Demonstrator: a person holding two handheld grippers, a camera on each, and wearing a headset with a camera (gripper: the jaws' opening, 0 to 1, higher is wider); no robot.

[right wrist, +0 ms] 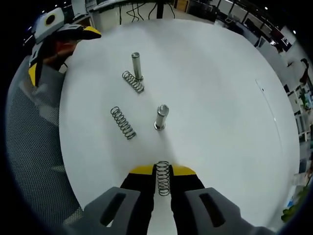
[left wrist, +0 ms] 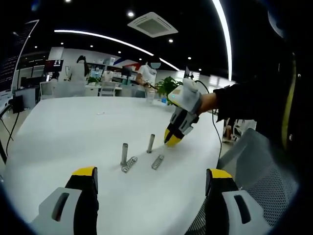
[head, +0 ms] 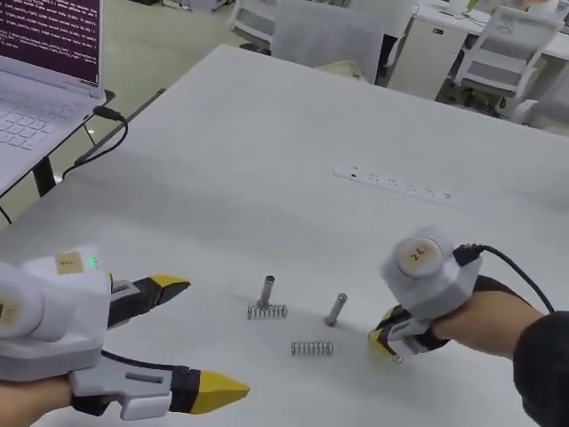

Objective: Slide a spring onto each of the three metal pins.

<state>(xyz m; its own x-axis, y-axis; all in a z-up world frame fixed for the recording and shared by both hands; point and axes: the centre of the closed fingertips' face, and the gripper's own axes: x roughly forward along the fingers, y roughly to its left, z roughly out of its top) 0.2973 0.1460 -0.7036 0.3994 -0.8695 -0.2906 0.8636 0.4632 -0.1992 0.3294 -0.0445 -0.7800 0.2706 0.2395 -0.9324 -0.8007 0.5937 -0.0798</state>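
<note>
Jaws of my right gripper (right wrist: 163, 169) are pinching a small coiled steel spring (right wrist: 163, 182); left gripper (left wrist: 152, 172) hangs spread wide. On the white tabletop (right wrist: 220, 98), near silver metal pin (right wrist: 161, 116) and far pin (right wrist: 136, 65) stand upright, two loose springs (right wrist: 122, 122) beside them.

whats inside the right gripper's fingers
A spring is clamped between the right gripper's fingers, its top coil just past the yellow tips. The sides pressed against the fingers are covered.
</note>
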